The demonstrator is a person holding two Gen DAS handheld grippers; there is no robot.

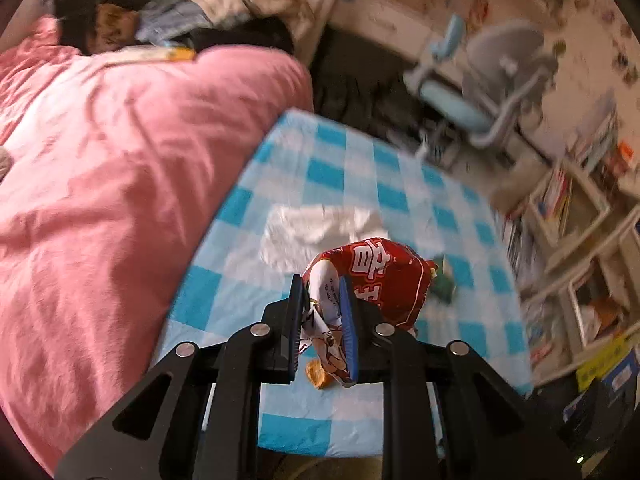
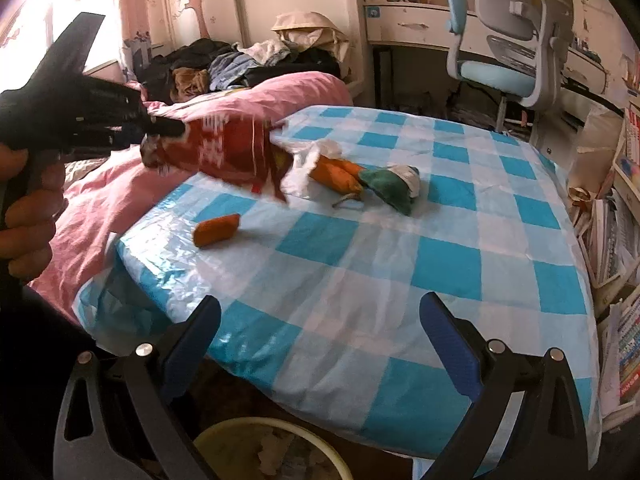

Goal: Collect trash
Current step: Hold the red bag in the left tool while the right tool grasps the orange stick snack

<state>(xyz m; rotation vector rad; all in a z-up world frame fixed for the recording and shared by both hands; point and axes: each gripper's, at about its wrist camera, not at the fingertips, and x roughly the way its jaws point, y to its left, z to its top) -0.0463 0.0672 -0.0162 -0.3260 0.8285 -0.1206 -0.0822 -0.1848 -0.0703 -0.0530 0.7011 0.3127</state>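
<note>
Left claw [image 1: 322, 312] clenched on red snack bag [image 1: 376, 276], lifted clear above bench [image 2: 360, 280]. Right claw [image 2: 320, 344] released, idle at near edge. Step: carrying bag off. Next, likely: swing it to yellow bin [image 2: 224, 436] below, let go.

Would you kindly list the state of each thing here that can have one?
Left gripper: shut on the red snack bag, lifted off the table.
Right gripper: open, empty.
Orange piece: lying on the tablecloth, apart from the rest.
White plastic bag: crumpled, on the cloth.
Green wrapper: crumpled, on the cloth.
Bin: open, below the table edge.
</note>
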